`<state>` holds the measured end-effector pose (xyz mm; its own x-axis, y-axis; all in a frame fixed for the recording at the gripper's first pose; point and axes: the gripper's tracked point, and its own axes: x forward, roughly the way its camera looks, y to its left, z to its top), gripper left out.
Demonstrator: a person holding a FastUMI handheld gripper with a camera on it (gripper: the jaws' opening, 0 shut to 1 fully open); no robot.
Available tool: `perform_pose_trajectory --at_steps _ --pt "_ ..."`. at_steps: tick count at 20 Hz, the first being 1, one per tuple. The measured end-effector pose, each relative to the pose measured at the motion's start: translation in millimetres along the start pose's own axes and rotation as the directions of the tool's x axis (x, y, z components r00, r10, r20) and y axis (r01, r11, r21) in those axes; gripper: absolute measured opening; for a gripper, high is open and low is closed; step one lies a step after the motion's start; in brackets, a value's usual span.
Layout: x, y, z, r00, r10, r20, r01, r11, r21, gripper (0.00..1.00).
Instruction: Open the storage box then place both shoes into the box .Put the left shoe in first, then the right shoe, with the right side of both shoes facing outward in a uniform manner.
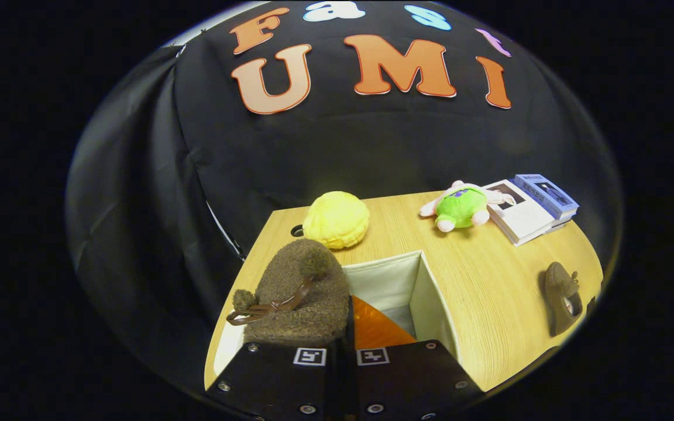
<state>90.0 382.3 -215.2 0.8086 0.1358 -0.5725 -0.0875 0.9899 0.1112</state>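
Two fingers of the tool (pixel 341 356) nearly together, pinching the fuzzy brown shoe with a dark strap (pixel 302 292) above the open cream fabric storage box (pixel 413 286), orange inside. Second brown shoe (pixel 564 297) lying well apart on the light wooden desk (pixel 489 292). Beyond the box: yellow knitted ball (pixel 337 219), green plush toy (pixel 460 206), stacked books (pixel 533 206).

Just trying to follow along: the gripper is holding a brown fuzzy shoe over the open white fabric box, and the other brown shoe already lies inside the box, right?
Not quite. The gripper view shows the other brown shoe lying on the wooden table, beside the open white fabric box, not inside. The gripper does hold the brown fuzzy shoe over it.
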Motion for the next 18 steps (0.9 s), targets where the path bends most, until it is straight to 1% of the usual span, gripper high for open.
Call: perform_pose_trajectory --at_steps 1,3,5,7,8,9,12,14,16,18 --pt "1 5 0 1.000 0.009 -0.006 -0.009 1.000 0.000 0.08" --pt "-2 9 0 1.000 0.017 -0.011 -0.017 1.000 -0.006 0.28" --pt "-3 2 1 1.000 -0.011 0.004 0.011 0.999 -0.032 0.57" --pt "-5 0 -1 1.000 -0.011 -0.006 0.011 1.000 -0.028 0.85" --pt "-8 1 -1 1.000 -0.006 -0.008 0.006 0.999 -0.032 0.95" --pt "-10 1 -1 1.000 -0.001 -0.012 0.001 0.999 -0.039 0.97" --pt "-19 -2 -5 1.000 0.006 -0.023 -0.008 0.998 -0.059 0.97" --pt "-24 4 -13 0.999 0.036 -0.041 -0.040 0.995 -0.093 0.98" --pt "-28 6 -20 0.996 0.062 -0.060 -0.068 0.994 -0.090 0.98" --pt "-31 9 -29 0.990 0.093 -0.103 -0.102 0.991 -0.082 0.98"
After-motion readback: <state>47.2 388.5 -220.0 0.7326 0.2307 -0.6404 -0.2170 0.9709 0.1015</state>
